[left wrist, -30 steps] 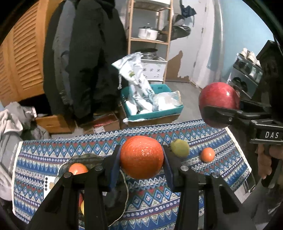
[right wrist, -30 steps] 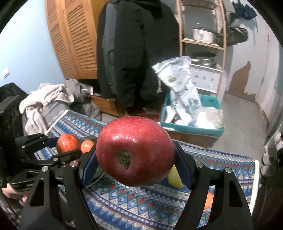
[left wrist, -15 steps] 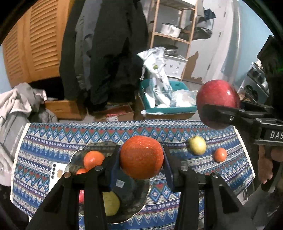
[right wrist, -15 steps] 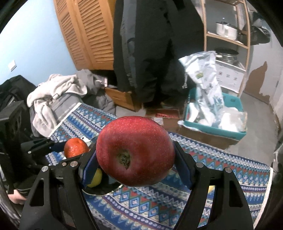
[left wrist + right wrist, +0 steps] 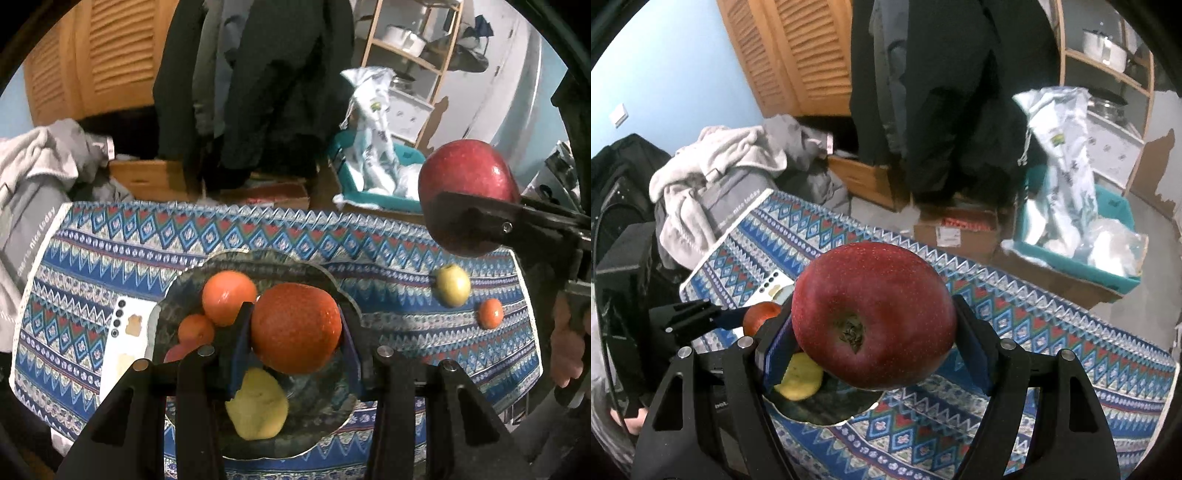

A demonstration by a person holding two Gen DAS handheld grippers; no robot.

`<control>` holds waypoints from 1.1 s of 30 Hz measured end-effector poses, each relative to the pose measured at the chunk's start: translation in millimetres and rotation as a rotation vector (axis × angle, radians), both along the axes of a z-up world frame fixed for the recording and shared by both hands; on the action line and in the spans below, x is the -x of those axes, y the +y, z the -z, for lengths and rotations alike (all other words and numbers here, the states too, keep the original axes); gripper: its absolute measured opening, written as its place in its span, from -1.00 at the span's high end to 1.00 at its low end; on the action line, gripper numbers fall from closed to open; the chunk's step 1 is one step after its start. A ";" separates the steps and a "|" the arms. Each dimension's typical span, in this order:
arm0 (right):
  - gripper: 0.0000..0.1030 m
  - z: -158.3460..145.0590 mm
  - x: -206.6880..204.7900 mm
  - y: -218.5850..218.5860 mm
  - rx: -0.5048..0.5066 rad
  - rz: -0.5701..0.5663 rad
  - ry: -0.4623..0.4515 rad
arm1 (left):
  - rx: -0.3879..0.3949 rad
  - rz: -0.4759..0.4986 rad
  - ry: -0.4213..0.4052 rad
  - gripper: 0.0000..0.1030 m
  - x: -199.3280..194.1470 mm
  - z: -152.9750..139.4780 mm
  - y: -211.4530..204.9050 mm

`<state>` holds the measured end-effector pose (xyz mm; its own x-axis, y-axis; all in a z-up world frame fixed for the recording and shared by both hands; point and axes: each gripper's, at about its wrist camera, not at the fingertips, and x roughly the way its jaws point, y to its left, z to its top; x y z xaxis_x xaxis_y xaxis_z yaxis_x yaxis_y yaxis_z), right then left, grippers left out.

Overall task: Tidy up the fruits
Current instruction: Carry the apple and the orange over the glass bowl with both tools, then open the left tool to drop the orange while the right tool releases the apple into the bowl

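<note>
So the big orange (image 5: 295, 326) is clamped between the pads of the left gripper (image 5: 293, 328), held in the air right over the dark plate (image 5: 332, 413). That plate sits on the patterned tablecloth (image 5: 258, 236), closer to its left edge, and already has two smaller oranges (image 5: 228, 295), something red that's mostly hidden, and a yellow fruit (image 5: 257, 404) in it. A white phone (image 5: 123, 339) lies on the cloth just beside the plate's left rim.

The right gripper (image 5: 873, 325) is squeezed onto a red apple (image 5: 873, 321), also off the table, up over the cloth's right side. Below it, near the right edge, a yellow-green apple (image 5: 452, 285) and a tiny orange (image 5: 490, 314) sit close together, well apart from the plate.
</note>
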<state>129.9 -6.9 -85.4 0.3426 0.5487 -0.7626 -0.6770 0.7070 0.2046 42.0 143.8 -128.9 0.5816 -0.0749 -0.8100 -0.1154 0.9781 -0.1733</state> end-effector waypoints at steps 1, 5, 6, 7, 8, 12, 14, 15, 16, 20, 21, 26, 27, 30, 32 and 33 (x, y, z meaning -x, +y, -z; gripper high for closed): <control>-0.50 4.1 -1.0 3.0 0.006 -0.002 0.007 | -0.003 -0.002 0.008 0.13 -0.8 3.8 1.3; -0.50 20.5 -3.3 15.1 0.030 -0.015 0.034 | 0.004 -0.018 0.051 0.13 -6.9 21.2 9.2; -0.50 24.1 -3.6 18.0 0.035 -0.019 0.038 | 0.006 -0.018 0.061 0.13 -8.3 24.8 10.1; -0.50 28.4 -3.6 20.8 0.042 -0.022 0.043 | 0.003 -0.017 0.070 0.13 -9.7 28.3 10.4; -0.50 32.1 -3.5 23.0 0.047 -0.026 0.047 | -0.009 -0.019 0.078 0.13 -11.2 32.8 10.9; -0.50 43.3 -3.0 29.4 0.057 -0.036 0.071 | -0.020 -0.022 0.111 0.13 -14.4 46.9 13.2; -0.50 49.1 -2.8 31.9 0.065 -0.038 0.081 | -0.008 -0.028 0.130 0.13 -15.3 51.9 14.8; -0.50 51.1 -3.1 32.8 0.069 -0.040 0.085 | -0.004 -0.029 0.135 0.13 -15.6 53.6 15.5; -0.50 54.3 -2.9 34.1 0.074 -0.043 0.091 | 0.002 -0.028 0.141 0.13 -16.3 55.3 16.1; -0.50 67.2 -3.8 38.3 0.080 -0.047 0.125 | 0.000 -0.033 0.167 0.13 -18.4 61.4 15.9; -0.50 70.7 -4.4 39.2 0.082 -0.047 0.136 | 0.000 -0.033 0.172 0.13 -18.5 62.5 15.6; -0.50 89.3 -4.9 43.6 0.103 -0.054 0.171 | 0.006 -0.041 0.207 0.12 -20.1 72.3 18.4; -0.50 92.0 -4.9 44.0 0.105 -0.056 0.177 | 0.003 -0.045 0.208 0.12 -20.0 73.1 19.2; -0.50 99.3 -6.4 45.1 0.107 -0.055 0.197 | 0.003 -0.041 0.209 0.10 -20.6 73.6 21.1; -0.50 103.4 -7.7 45.7 0.108 -0.051 0.211 | 0.004 -0.038 0.215 0.07 -19.6 74.1 22.2; -0.50 105.3 -8.1 46.4 0.111 -0.050 0.215 | 0.004 -0.037 0.220 0.07 -19.2 74.5 22.3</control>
<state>138.0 39.5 -190.8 0.1405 0.4700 -0.8714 -0.6606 0.7001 0.2711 61.2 166.2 -203.4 0.3931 -0.0604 -0.9175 -0.1863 0.9719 -0.1438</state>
